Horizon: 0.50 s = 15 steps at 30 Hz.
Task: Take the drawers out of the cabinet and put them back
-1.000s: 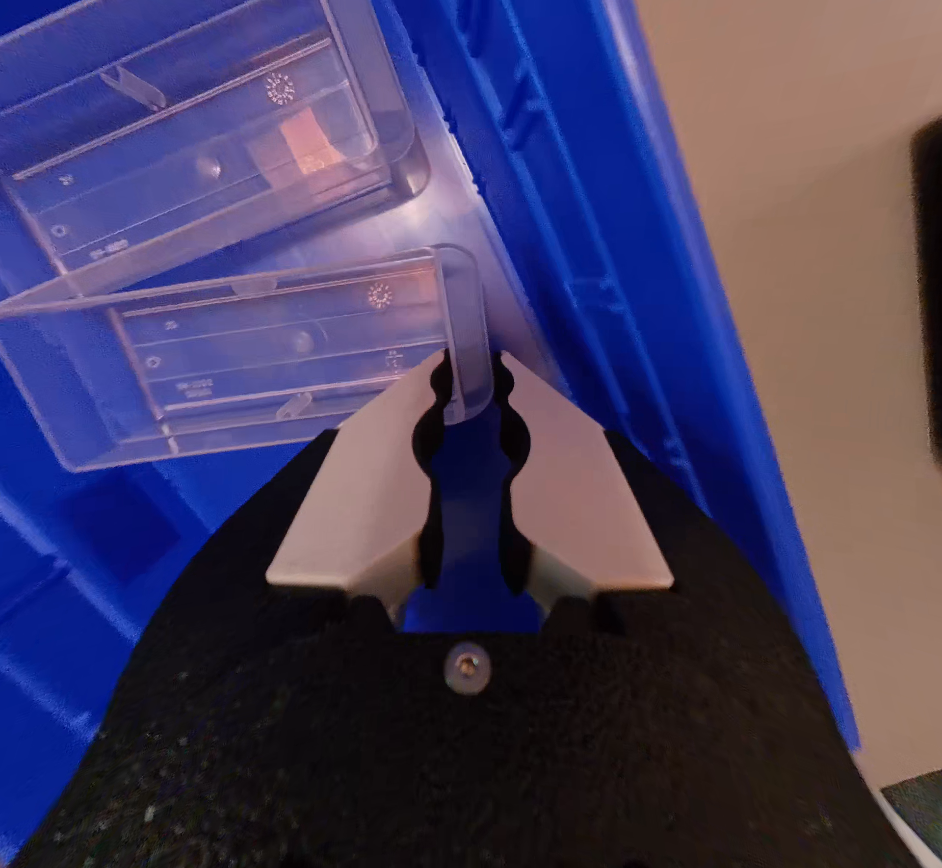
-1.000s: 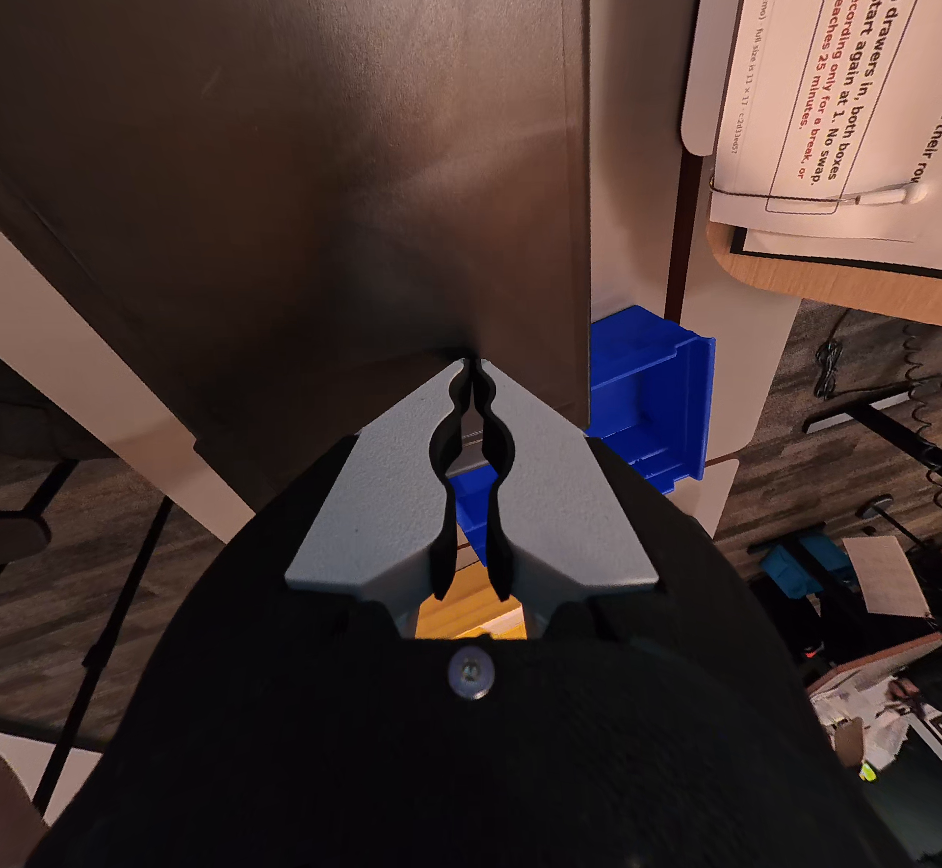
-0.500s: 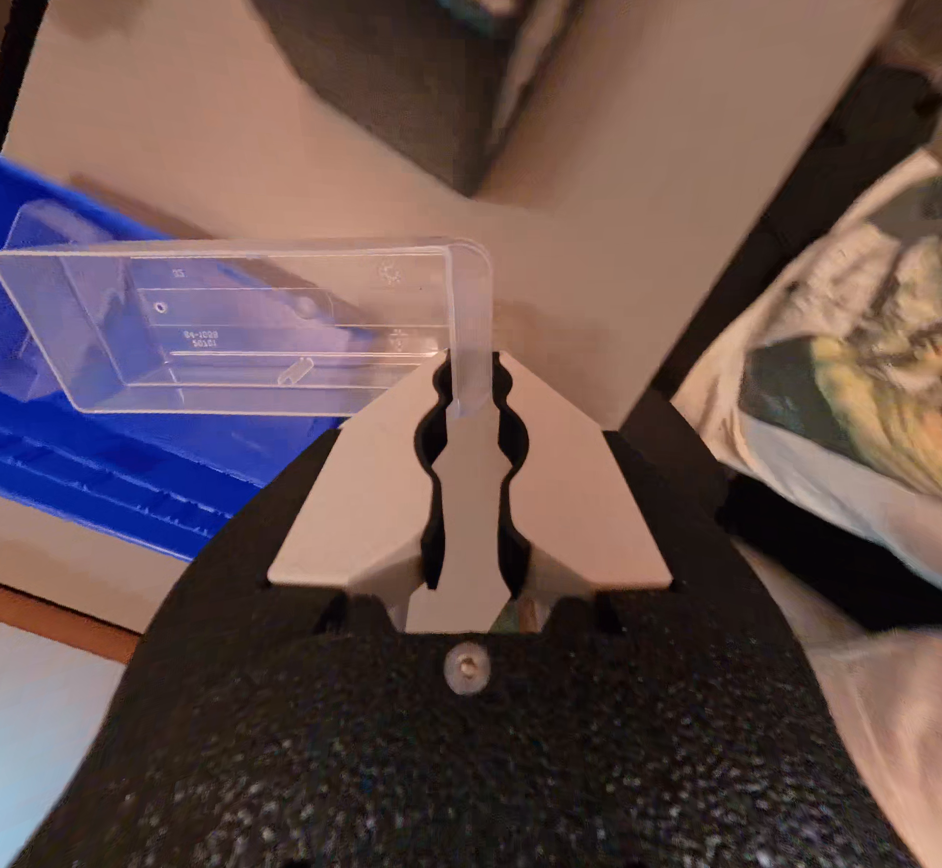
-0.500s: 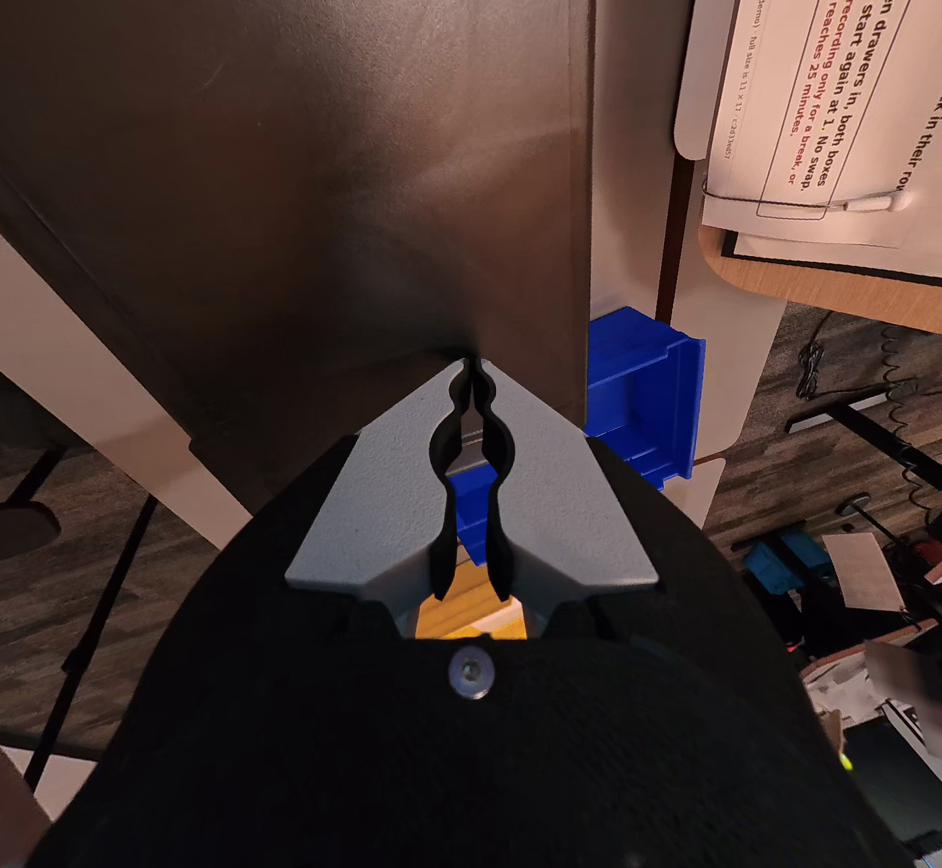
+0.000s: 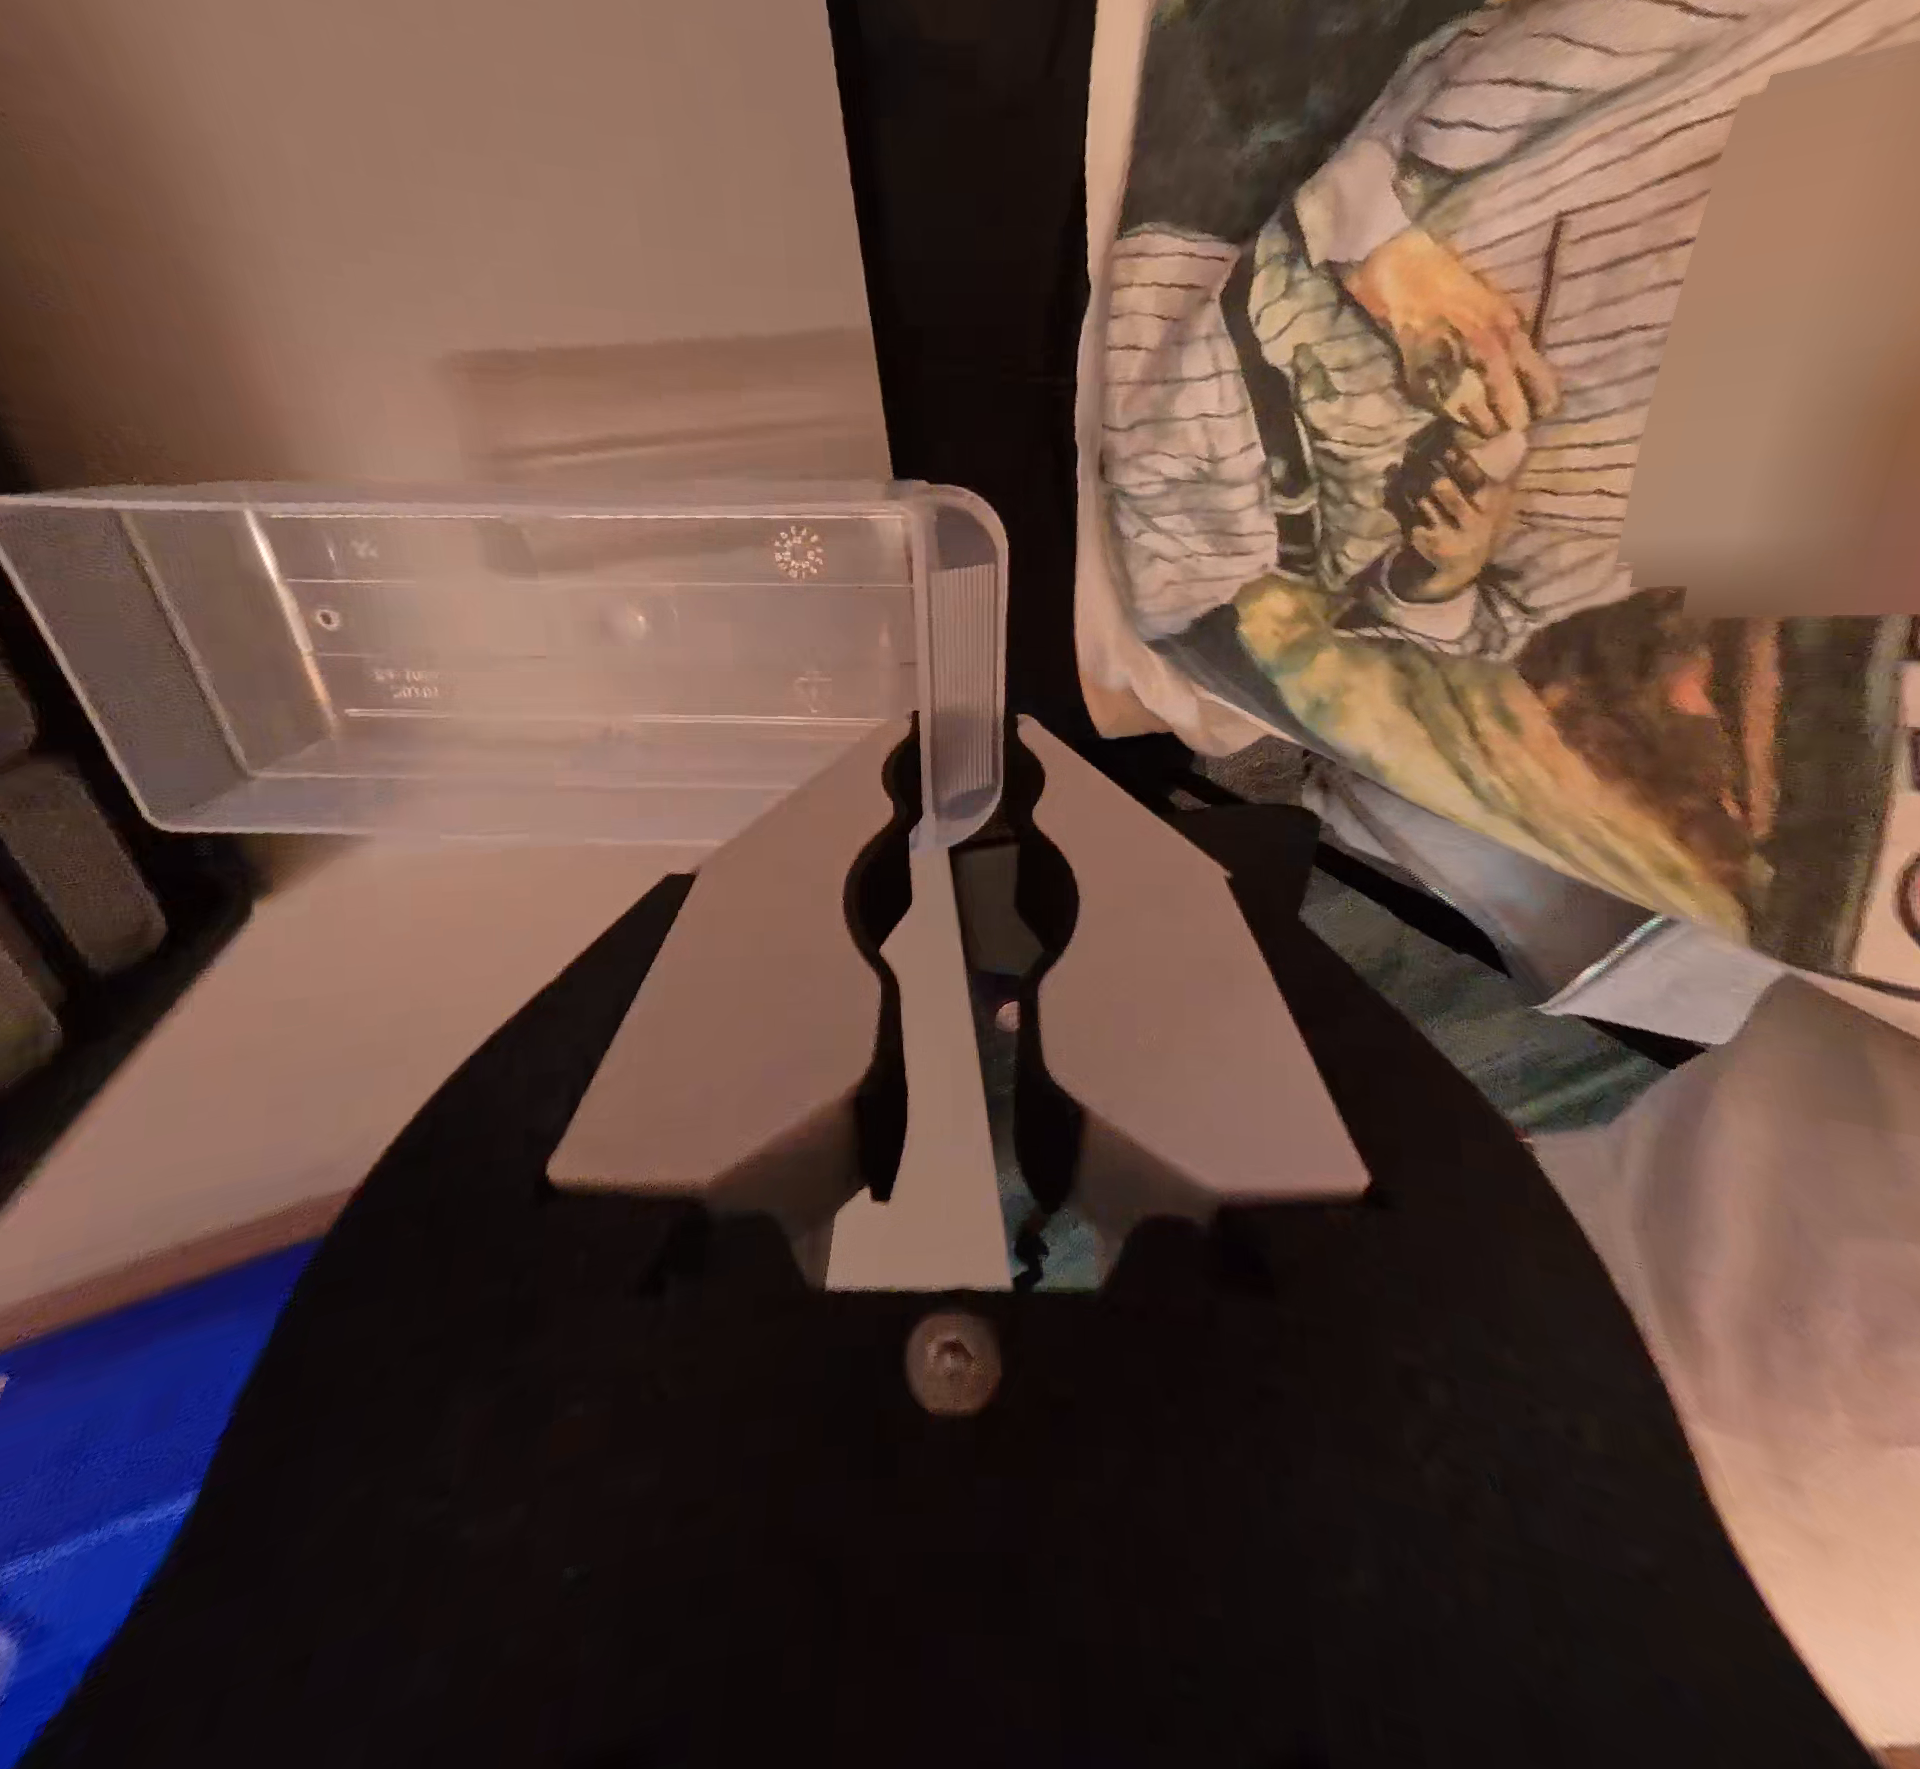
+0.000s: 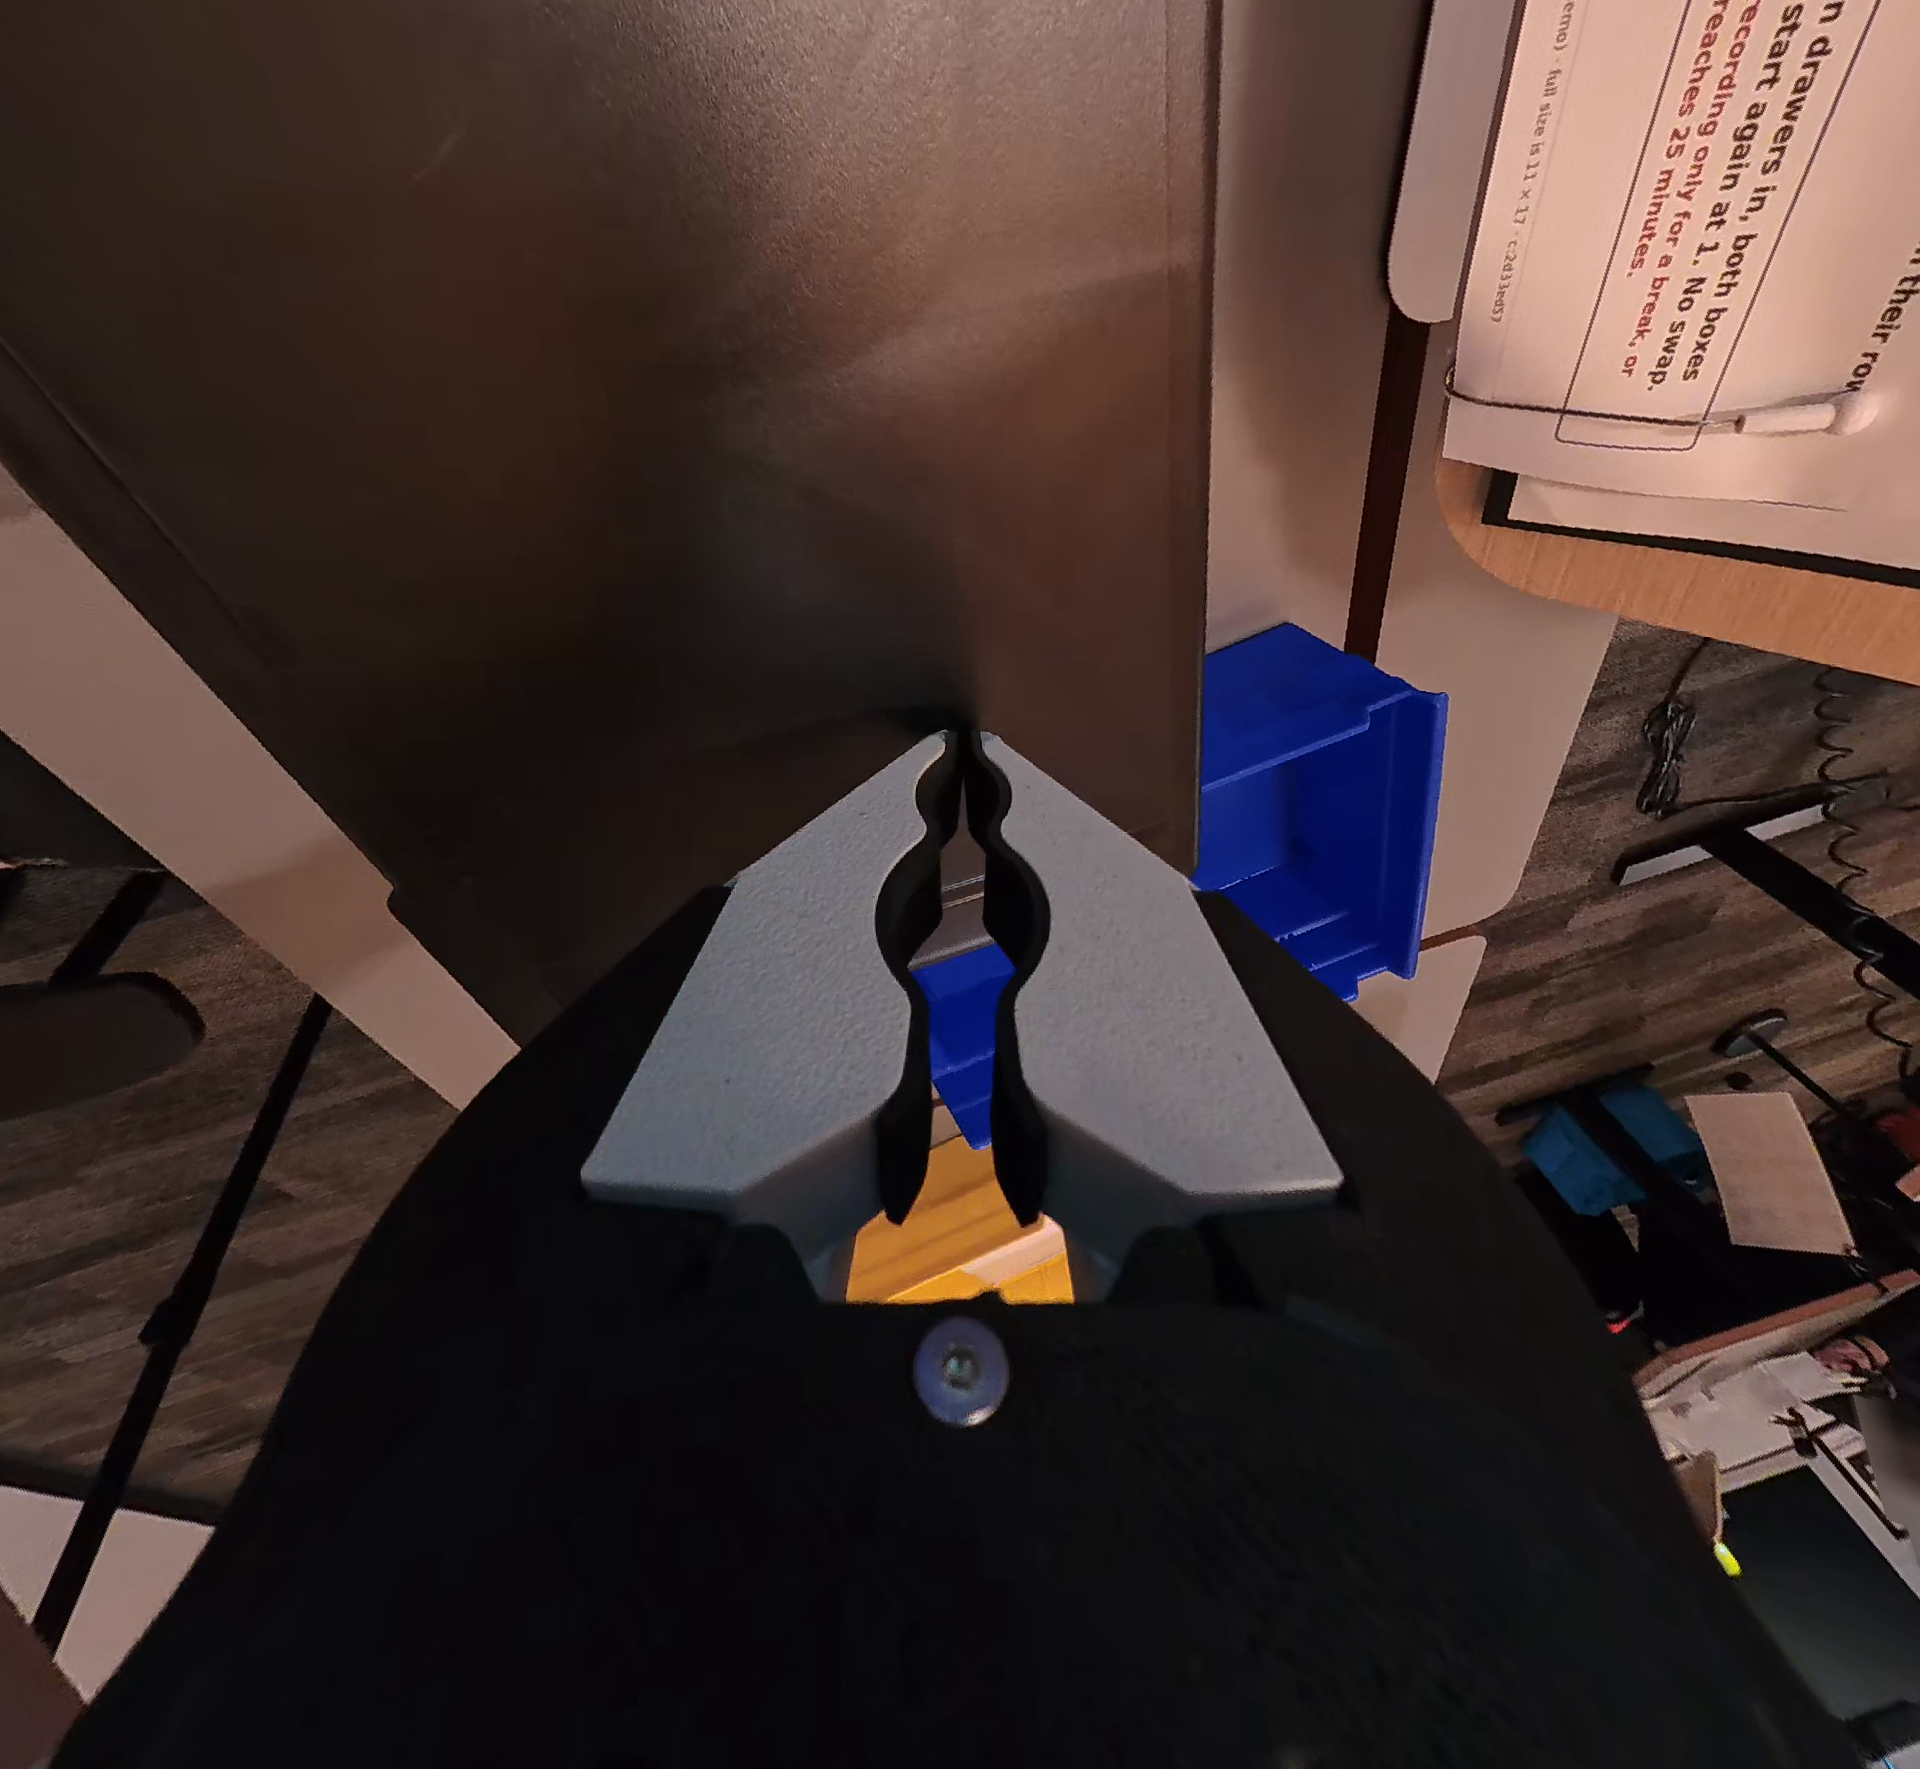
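L gripper (image 5: 958,763) pinches the front lip of a clear drawer (image 5: 499,659), held in the air over the counter (image 5: 312,992), clear of the blue bin (image 5: 94,1470) at lower left. R gripper (image 6: 962,745) is pressed together at the edge of the dark cabinet (image 6: 623,317), prob. nipping its wall to steady it, though contact is hard to see. The drawer is out, not yet back in; no slots show, so the count left is unknown.

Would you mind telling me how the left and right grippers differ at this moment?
The left gripper is shut on the clear drawer, pinching its ribbed end tab; the right gripper is shut with its tips against the dark cabinet. The left carries its load over the table; the right carries nothing visible. Both have grey fingers.
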Available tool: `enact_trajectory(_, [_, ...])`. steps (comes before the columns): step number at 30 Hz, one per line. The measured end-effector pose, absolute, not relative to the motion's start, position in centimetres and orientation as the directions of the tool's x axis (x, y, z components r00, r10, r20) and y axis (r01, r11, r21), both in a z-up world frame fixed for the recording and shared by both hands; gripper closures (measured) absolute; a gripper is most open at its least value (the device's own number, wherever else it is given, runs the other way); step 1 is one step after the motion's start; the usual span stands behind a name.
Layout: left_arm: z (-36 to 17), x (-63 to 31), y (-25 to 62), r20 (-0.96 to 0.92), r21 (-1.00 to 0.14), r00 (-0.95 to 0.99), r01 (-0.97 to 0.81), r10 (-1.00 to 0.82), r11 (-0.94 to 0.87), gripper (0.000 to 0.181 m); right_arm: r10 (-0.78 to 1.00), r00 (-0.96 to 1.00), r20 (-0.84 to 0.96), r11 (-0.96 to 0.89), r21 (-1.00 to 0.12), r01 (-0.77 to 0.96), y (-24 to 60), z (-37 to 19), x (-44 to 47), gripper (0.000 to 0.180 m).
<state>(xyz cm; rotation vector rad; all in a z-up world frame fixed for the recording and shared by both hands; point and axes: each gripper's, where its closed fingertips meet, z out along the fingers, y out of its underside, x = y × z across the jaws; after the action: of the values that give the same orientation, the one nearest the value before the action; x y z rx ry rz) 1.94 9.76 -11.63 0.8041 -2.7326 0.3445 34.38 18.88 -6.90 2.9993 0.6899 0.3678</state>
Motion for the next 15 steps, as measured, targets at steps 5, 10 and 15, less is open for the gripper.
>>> enact_trajectory(5, [-14.1,5.2,7.5,0.342,-0.112,-0.824,-0.512,-0.451,0.852,0.170,0.436,0.877,0.203,-0.900,0.064,0.432,18.9,-6.9,34.4,0.180])
enact_trajectory(10, [-14.5,8.7,7.2,0.343,-0.104,-0.814,-0.529,-0.469,0.842,0.169,0.431,0.884,0.184,-0.900,0.015,0.436,18.9,-6.9,34.3,0.180])
enact_trajectory(15, [-14.3,11.2,7.6,0.373,-0.104,-0.778,-0.576,-0.506,0.811,0.170,0.442,0.878,0.184,-0.893,0.000,0.450,18.9,-6.9,34.3,0.180])
